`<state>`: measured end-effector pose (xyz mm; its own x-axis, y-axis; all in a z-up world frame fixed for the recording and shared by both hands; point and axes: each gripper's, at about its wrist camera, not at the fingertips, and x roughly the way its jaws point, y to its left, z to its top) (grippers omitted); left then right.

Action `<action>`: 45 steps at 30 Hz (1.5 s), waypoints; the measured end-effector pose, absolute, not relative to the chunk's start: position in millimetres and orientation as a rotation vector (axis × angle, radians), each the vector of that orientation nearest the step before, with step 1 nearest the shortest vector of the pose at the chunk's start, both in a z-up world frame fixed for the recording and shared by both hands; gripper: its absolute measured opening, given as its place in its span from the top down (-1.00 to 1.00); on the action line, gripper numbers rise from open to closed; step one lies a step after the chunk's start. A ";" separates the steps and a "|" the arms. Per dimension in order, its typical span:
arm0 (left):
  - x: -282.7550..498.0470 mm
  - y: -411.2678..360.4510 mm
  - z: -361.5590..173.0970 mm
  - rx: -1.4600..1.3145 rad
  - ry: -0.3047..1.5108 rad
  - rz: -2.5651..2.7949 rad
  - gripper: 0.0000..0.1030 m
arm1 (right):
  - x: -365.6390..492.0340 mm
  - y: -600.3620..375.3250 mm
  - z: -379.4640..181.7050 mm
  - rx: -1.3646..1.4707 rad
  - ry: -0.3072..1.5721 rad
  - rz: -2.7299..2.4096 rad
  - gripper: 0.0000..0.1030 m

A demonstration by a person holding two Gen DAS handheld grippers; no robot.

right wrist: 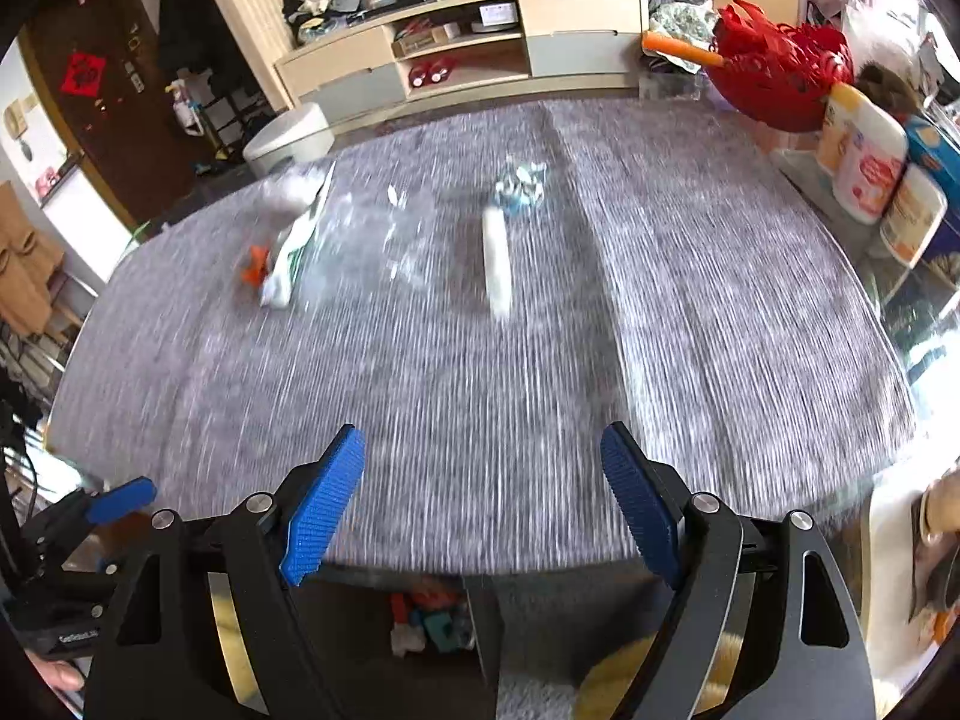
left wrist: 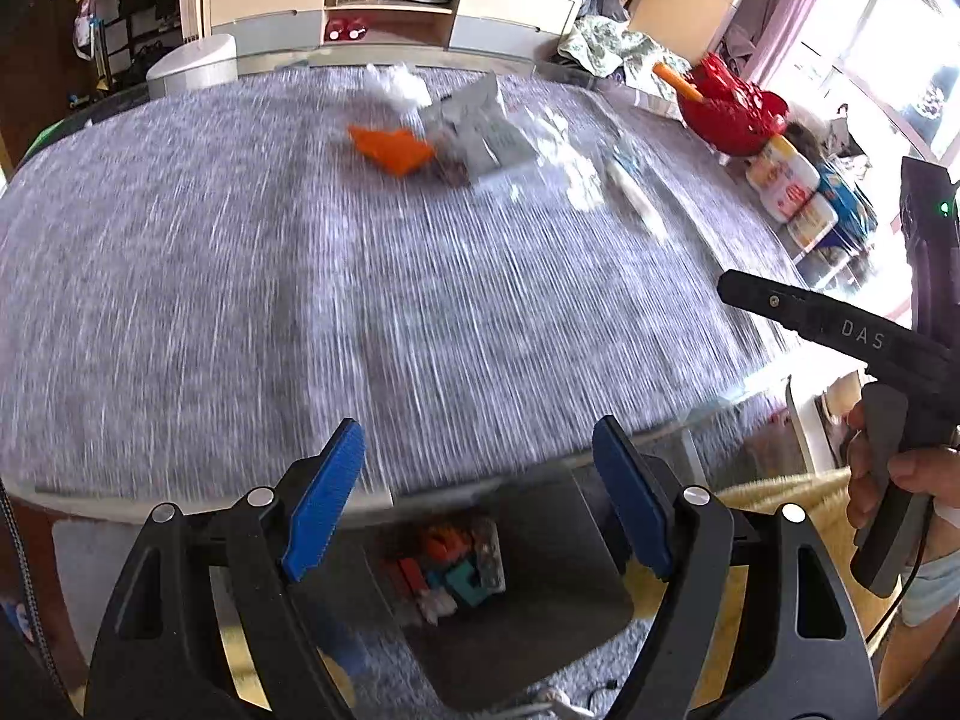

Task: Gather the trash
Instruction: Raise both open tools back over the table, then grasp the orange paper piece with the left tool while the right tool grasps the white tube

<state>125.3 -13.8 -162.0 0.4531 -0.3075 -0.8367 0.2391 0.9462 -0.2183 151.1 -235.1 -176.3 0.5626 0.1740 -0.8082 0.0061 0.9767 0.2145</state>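
Trash lies at the far side of a grey woven table [left wrist: 240, 300]: an orange wrapper [left wrist: 390, 149], a grey-white packet [left wrist: 480, 132], crumpled clear plastic [left wrist: 564, 150], white tissue [left wrist: 399, 84] and a white tube [left wrist: 636, 198]. The right wrist view shows the white tube [right wrist: 497, 258], a blue-white crumpled wrapper [right wrist: 519, 186], the packet [right wrist: 294, 252] and the orange wrapper [right wrist: 255, 264]. My left gripper [left wrist: 480, 498] is open and empty above the table's near edge. My right gripper [right wrist: 480, 504] is open and empty there too. A dark bin [left wrist: 540, 588] below the edge holds colourful trash.
A red basket [left wrist: 732, 108] with an orange stick, white tubs [left wrist: 786, 180] and a blue box stand along the table's right edge. A white round bin [left wrist: 192, 63] and a TV cabinet [left wrist: 390, 12] are beyond the table. The image is motion-blurred.
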 end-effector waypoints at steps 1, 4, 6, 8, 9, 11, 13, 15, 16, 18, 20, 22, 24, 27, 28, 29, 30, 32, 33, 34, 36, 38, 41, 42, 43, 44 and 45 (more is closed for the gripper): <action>131.2 -13.5 -162.2 -0.072 1.047 -0.334 -0.44 | 156.3 -234.1 -177.1 0.197 0.969 0.098 -0.59; 149.7 -12.9 -165.1 -0.067 1.053 -0.326 -0.44 | 171.9 -233.8 -181.1 0.189 0.971 0.101 -0.54; 161.2 -14.6 -168.3 -0.064 1.058 -0.325 -0.43 | 180.4 -237.6 -185.4 0.194 0.979 0.106 -0.29; 173.6 -15.7 -171.0 -0.060 1.060 -0.324 -0.43 | 190.3 -238.8 -191.0 0.208 0.992 0.110 -0.06; 179.7 -16.1 -171.6 -0.060 1.060 -0.321 -0.42 | 193.3 -236.3 -192.7 0.209 0.995 0.112 0.05; 194.2 -15.3 -173.9 -0.068 1.056 -0.310 -0.42 | 203.0 -235.9 -196.2 0.209 0.999 0.116 0.11; 204.0 -13.0 -176.2 -0.079 1.044 -0.294 -0.34 | 207.5 -234.3 -197.8 0.202 0.998 0.116 0.12; 216.7 -11.9 -179.2 -0.087 1.042 -0.281 -0.13 | 214.4 -231.6 -200.7 0.189 0.998 0.115 0.19; 223.9 -11.9 -181.0 -0.092 1.046 -0.279 -0.10 | 216.6 -231.6 -201.5 0.189 0.999 0.115 0.19; 234.8 -12.7 -182.2 -0.088 1.045 -0.279 -0.06 | 222.5 -231.8 -204.9 0.190 1.003 0.113 0.19; 245.3 -14.3 -181.5 -0.083 1.039 -0.279 -0.06 | 227.3 -232.4 -206.4 0.186 0.998 0.112 0.20; 257.0 -16.3 -180.3 -0.081 1.035 -0.278 -0.06 | 232.9 -231.5 -205.6 0.179 0.996 0.113 0.20; 269.3 -17.3 -180.5 -0.061 1.032 -0.257 -0.06 | 236.8 -231.1 -205.3 0.184 0.995 0.118 0.20; 283.2 -16.5 -181.6 -0.066 1.037 -0.235 -0.06 | 242.5 -230.7 -205.0 0.182 0.992 0.122 0.24; 287.6 -15.8 -181.7 -0.071 1.037 -0.231 -0.06 | 244.0 -230.6 -204.8 0.182 0.992 0.123 0.24; 291.2 -15.3 -181.3 -0.075 1.033 -0.230 -0.06 | 245.7 -229.5 -204.5 0.184 0.991 0.125 0.24; 295.2 -14.9 -180.9 -0.082 1.031 -0.231 -0.06 | 245.7 -229.4 -205.0 0.185 0.990 0.127 0.24; 300.5 -15.8 -181.1 -0.086 1.033 -0.233 -0.06 | 249.8 -227.5 -204.8 0.179 0.987 0.128 0.24; 303.1 -16.3 -181.9 -0.081 1.034 -0.228 -0.06 | 252.9 -226.9 -204.9 0.174 0.985 0.126 0.24; 306.6 -16.6 -183.6 -0.075 1.038 -0.219 -0.06 | 253.7 -226.1 -204.8 0.168 0.983 0.125 0.25; 309.8 -16.1 -185.6 -0.075 1.045 -0.213 0.02 | 255.1 -224.6 -205.2 0.155 0.979 0.121 0.34; 310.7 -16.6 -185.1 -0.052 1.038 -0.200 0.21 | 254.7 -224.7 -205.4 0.141 0.974 0.110 0.45; 310.7 -13.3 -184.5 -0.031 1.033 -0.183 0.48 | 252.7 -230.1 -206.9 0.135 0.966 0.091 0.70; 309.5 -12.2 -184.5 -0.030 1.032 -0.189 0.50 | 251.2 -233.0 -207.2 0.145 0.965 0.094 0.70; 308.7 -11.6 -184.0 -0.026 1.031 -0.191 0.53 | 250.0 -234.5 -207.0 0.148 0.966 0.091 0.70; 307.2 -10.5 -184.0 -0.023 1.030 -0.193 0.59 | 247.9 -235.3 -206.7 0.139 0.966 0.086 0.70; 305.3 -9.2 -183.9 -0.022 1.031 -0.195 0.68 | 245.2 -235.7 -206.6 0.134 0.968 0.088 0.71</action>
